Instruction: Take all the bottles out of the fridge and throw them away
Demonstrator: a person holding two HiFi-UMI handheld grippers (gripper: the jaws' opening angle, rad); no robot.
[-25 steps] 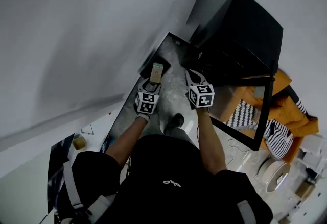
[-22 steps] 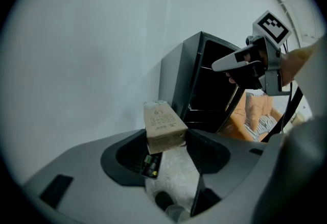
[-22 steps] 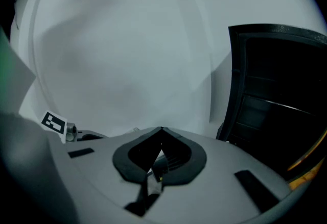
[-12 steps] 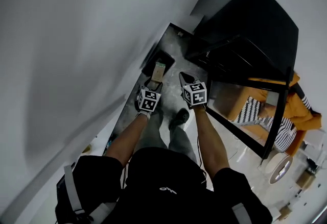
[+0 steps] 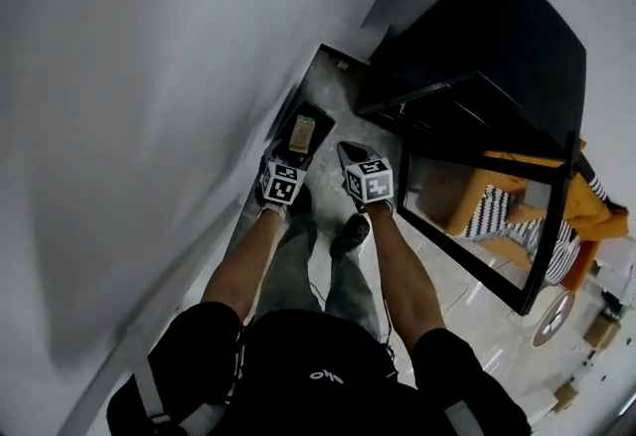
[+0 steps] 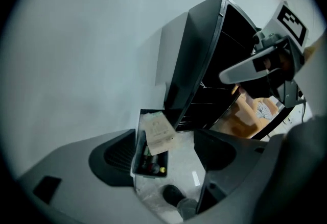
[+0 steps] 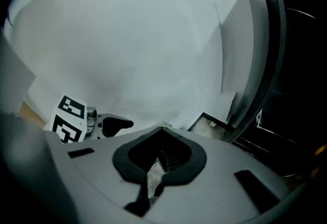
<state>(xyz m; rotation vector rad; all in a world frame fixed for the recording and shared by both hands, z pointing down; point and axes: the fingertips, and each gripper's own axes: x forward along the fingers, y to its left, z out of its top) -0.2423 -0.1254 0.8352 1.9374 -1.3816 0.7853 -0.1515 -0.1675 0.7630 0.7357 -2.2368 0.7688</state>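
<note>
- White wall (image 5: 149, 76) and grey floor (image 5: 338, 101) meet beside the black fridge (image 5: 477, 47), whose door stands open.
- Left claw (image 5: 281, 158) has just been opening. Its jaws stand apart, and the beige carton (image 6: 159, 134) shows between them, pressed by neither, over the black bin (image 6: 137, 159).
- Dark bottles (image 6: 151, 166) lie inside the bin.
- Right claw (image 7: 158, 159) is closed, holding nothing.

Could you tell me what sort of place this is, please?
Probably a home or office lounge: a black fridge with its glass door open, a bin on the floor beside it, and an orange sofa beyond.
</note>
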